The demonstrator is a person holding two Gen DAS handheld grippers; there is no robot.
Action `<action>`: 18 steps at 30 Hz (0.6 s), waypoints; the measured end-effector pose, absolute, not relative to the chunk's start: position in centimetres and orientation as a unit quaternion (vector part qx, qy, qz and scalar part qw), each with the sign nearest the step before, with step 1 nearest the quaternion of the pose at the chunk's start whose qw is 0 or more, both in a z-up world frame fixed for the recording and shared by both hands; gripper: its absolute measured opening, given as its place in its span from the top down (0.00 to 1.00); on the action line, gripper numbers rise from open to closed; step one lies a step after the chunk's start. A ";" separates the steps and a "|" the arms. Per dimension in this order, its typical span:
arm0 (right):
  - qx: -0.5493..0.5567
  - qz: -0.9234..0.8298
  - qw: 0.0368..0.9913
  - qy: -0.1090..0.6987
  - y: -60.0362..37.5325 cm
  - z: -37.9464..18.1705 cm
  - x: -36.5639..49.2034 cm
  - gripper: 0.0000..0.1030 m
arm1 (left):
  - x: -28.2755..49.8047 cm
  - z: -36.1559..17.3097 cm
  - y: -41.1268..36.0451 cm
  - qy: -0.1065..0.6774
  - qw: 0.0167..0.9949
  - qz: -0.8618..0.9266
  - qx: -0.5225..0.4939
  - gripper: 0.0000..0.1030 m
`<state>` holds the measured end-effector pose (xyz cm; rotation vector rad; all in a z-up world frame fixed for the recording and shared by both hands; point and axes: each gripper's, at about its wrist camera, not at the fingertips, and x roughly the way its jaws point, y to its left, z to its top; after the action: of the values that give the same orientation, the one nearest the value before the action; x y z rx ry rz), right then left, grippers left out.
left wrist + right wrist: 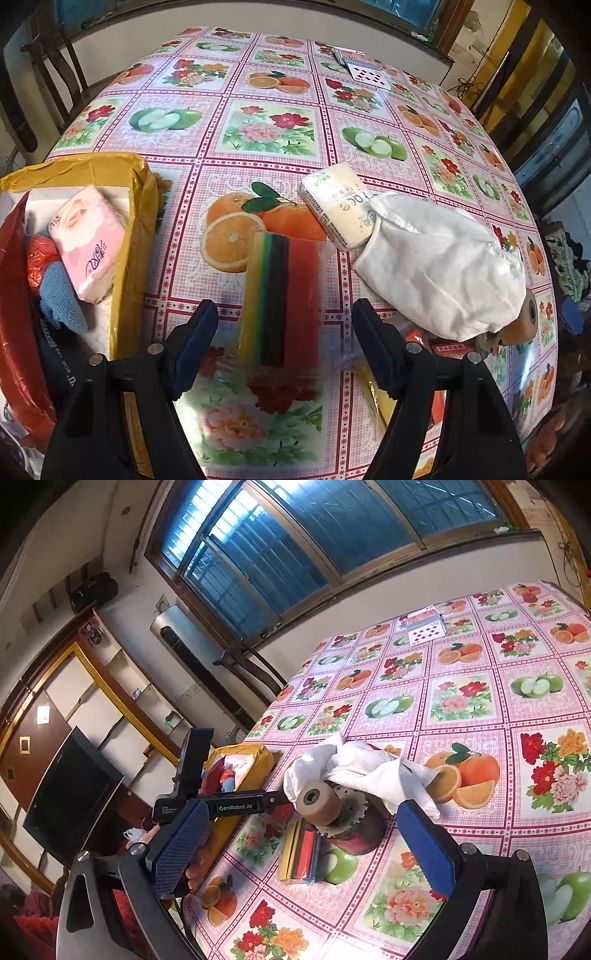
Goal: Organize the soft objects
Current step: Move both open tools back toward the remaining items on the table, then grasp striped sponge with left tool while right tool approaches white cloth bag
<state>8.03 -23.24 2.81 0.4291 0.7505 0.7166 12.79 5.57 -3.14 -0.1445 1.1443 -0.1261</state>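
Worktop (273, 110) under pink fruit-and-flower oilcloth; blue-tinted window (295, 535), TV (70, 797) and shelving in room. 1 striped sponge pack (282, 295) lies between left tool (284, 314) fingers, spread apart, not gripping. 1 white cloth (439, 266) beside 1 cream tissue pack (340, 203). 1 yellow box (136, 236) holds 1 pink tissue pack (88, 240), 1 blue cloth (61, 295). Right tool (303, 834) wide apart, empty.

right gripper (306, 845) open | white cloth (362, 771) draped over brown roll (317, 801)
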 end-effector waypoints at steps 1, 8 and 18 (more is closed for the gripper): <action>0.203 0.339 0.846 0.359 -23.1 2.7 8.2 0.00 | 12.9 -3.3 5.4 0.543 0.834 -0.063 -0.067 0.27; 0.148 0.316 0.860 0.373 -21.9 3.1 10.0 0.00 | 14.1 -4.3 4.7 0.559 0.826 -0.052 -0.047 0.27; -0.014 0.320 0.840 0.438 -13.6 5.4 13.8 0.21 | 13.9 -4.3 5.3 0.547 0.837 -0.014 -0.014 0.57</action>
<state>13.83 -13.58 5.35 -0.0303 0.9264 0.6759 13.91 5.29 -4.30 -0.0294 1.1578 -0.0287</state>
